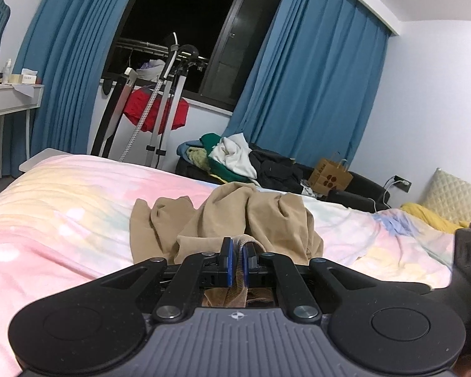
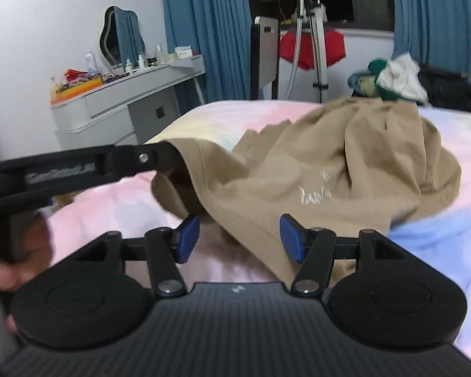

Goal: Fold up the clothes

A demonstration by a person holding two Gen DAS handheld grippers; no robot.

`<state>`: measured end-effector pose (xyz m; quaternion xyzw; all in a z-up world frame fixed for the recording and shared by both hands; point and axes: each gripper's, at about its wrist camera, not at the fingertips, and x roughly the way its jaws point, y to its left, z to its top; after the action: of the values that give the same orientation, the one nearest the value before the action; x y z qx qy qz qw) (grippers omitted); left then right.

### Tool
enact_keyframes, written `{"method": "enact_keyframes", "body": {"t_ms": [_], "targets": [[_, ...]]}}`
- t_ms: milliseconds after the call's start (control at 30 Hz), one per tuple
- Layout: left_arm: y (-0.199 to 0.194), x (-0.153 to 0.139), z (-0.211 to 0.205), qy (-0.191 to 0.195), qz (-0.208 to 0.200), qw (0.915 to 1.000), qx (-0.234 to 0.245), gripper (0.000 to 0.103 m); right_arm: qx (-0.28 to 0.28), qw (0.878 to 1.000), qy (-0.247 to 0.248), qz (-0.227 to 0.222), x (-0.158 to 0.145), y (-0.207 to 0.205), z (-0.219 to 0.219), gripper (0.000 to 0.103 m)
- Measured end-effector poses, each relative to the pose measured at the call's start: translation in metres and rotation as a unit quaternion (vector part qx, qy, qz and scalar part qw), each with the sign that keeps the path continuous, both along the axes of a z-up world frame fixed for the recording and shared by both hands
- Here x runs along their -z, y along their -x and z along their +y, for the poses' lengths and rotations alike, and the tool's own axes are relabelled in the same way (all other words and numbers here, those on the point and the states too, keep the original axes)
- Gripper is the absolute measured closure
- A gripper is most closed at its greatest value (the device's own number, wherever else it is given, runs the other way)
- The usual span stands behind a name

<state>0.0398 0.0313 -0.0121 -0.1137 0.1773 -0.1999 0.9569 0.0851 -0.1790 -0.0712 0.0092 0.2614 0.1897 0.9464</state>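
The tan garment (image 2: 329,169), a soft matte knit with a ribbed collar band and a faint white print, lies crumpled in loose folds on the bed's pastel tie-dye sheet (image 1: 62,207). The left gripper (image 1: 238,259) is clenched on the ribbed collar edge between its blue pads. The right gripper (image 2: 240,238) is released, blue pads spread wide, with the garment's hem lying between them. Beyond the bed: a pile of mixed clothes (image 1: 235,154) on a black sofa, a brown paper bag (image 1: 329,177), a garment steamer stand (image 1: 163,94), blue pleated curtains (image 1: 314,78) and a grey dressing table (image 2: 125,103).
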Motion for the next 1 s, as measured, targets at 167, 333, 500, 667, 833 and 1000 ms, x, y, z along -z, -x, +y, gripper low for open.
{"method": "enact_keyframes", "body": {"t_ms": [167, 333, 500, 667, 833, 1000], "targets": [[0.000, -0.001, 0.003, -0.004, -0.004, 0.9998, -0.018, 0.097, 0.121, 0.992, 0.034, -0.004, 0.014, -0.017, -0.012, 0.044], [-0.001, 0.000, 0.004, -0.015, 0.001, 0.9996, -0.022, 0.097, 0.258, 0.963, -0.057, 0.045, 0.017, -0.010, -0.075, 0.043], [-0.002, 0.005, -0.003, -0.037, 0.006, 0.9990, -0.025, 0.097, 0.327, 0.920, -0.152, 0.156, 0.040, 0.004, -0.124, 0.042], [-0.007, 0.011, -0.002, -0.046, 0.027, 0.9978, -0.040, 0.097, 0.320, 0.926, -0.151, 0.128, 0.035, 0.003, -0.124, 0.052], [-0.011, 0.025, -0.005, -0.072, 0.056, 0.9947, -0.049, 0.093, 0.309, 0.936, -0.144, 0.088, 0.027, 0.002, -0.120, 0.082], [-0.008, 0.045, -0.021, -0.141, 0.083, 0.9848, -0.060, 0.067, 0.296, 0.944, -0.136, 0.055, 0.019, 0.004, -0.116, 0.088]]}}
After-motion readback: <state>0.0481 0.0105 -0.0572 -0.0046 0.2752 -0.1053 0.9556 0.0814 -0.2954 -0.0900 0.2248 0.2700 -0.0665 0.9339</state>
